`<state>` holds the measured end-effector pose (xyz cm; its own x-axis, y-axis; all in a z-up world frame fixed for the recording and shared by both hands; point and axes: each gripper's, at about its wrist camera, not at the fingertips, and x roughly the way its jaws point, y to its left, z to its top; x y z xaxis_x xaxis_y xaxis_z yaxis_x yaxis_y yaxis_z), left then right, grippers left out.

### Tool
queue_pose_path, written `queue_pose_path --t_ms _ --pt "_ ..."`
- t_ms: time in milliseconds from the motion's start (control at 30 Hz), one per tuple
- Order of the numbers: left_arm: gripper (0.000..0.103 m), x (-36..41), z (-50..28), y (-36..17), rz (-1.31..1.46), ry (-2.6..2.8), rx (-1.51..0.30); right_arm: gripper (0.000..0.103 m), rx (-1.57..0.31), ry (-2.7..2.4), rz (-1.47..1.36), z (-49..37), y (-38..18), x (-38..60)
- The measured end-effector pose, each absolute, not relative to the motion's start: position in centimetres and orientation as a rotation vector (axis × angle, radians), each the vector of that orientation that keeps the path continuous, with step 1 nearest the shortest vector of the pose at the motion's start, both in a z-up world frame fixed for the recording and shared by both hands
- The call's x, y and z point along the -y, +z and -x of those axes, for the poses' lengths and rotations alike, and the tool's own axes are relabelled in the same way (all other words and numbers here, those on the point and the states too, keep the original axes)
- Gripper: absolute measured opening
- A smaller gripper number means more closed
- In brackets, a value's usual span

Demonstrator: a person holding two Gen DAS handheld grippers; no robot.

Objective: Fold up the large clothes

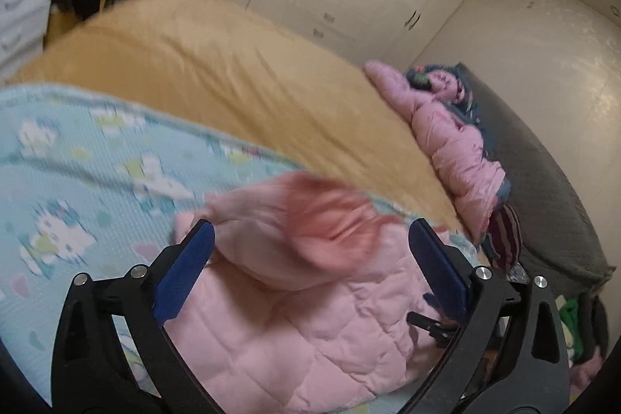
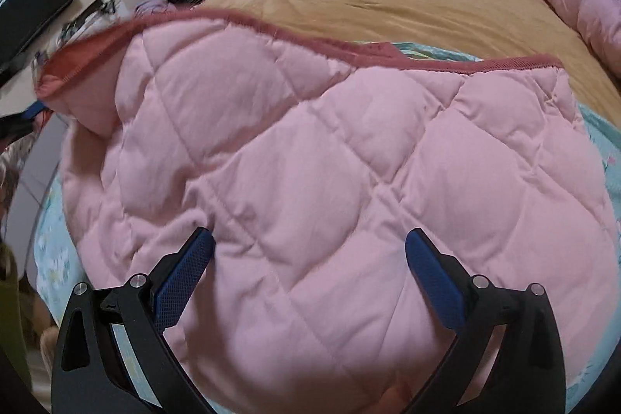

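So both grippers are wide open right now with nothing pinched: the left gripper (image 1: 310, 231) hangs over the pink quilted jacket (image 1: 295, 328) with its blue pads (image 1: 186, 274) spread apart, and the right gripper (image 2: 310, 239) is the same, pads clear of the cloth. The jacket is lying on the light blue cartoon-print blanket (image 1: 77, 161), which sits on the tan bedspread (image 1: 233, 72); in the right wrist view it fills nearly everything, with the darker rose trim (image 2: 310, 37) running along its far edge from about 10 to 2 o'clock. My take: this is the gap between folds, so the thing to get right is picking the next grab points. I'd go for two spots on one edge, well apart, pinch through all the layers, and carry them over level so the padding doesn't bunch. Puffy stuff springs back, so pressing it flat afterwards probably helps. Hard to read: the left view is smeared, and that reddish flap (image 1: 322, 212) at 12 o'clock from the jaws could be a sleeve, cuff or hood, can't tell. A second pink coat (image 1: 458, 142) is piled at 3 o'clock. The jacket's near edge is cut off in both views.
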<state>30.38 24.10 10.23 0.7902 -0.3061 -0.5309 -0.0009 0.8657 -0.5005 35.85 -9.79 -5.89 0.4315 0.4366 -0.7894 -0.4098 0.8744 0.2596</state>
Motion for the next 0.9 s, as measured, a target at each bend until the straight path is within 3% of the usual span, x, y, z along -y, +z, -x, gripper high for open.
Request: queue_pose_path --t_ms 167,333,567,600,633,733,767,800,833,900 --pt "0.094 -24.1 -29.7 9.5 0.395 -0.119 -0.665 0.099 -0.914 0.556 -0.077 -35.0 -3.9 12.4" --pt "0.094 -25.1 -31.4 2.7 0.349 -0.071 -0.813 0.099 -0.799 0.416 -0.137 -35.0 -1.2 20.4" --pt "0.094 -24.5 -34.1 -2.9 0.365 -0.158 -0.883 0.098 -0.896 0.223 -0.074 -40.7 -2.8 26.6" --pt "0.094 -24.0 -34.4 -3.1 0.349 -0.167 -0.882 0.095 -0.914 0.226 -0.054 -41.5 -3.6 26.1" --pt "0.094 -23.6 -34.6 -3.1 0.335 -0.174 -0.876 0.082 -0.927 0.226 -0.037 -41.9 -4.3 25.0" --pt "0.093 -22.5 -34.9 -3.0 0.285 -0.163 -0.866 0.071 -0.967 0.234 -0.019 -43.1 -6.7 23.3" --pt "0.090 -22.3 -34.9 -2.9 0.281 -0.157 -0.860 0.067 -0.960 0.227 0.001 -43.1 -7.1 23.0" --pt "0.076 -22.2 -34.8 -2.9 0.279 -0.150 -0.854 0.056 -0.942 0.225 0.013 -42.9 -7.3 22.8" --pt "0.054 -22.3 -34.8 -3.0 0.270 -0.128 -0.850 0.047 -0.925 0.220 0.015 -42.6 -7.2 22.7" --pt "0.032 -22.5 -34.6 -3.0 0.260 -0.101 -0.832 0.036 -0.891 0.217 -0.001 -42.0 -7.1 23.0"
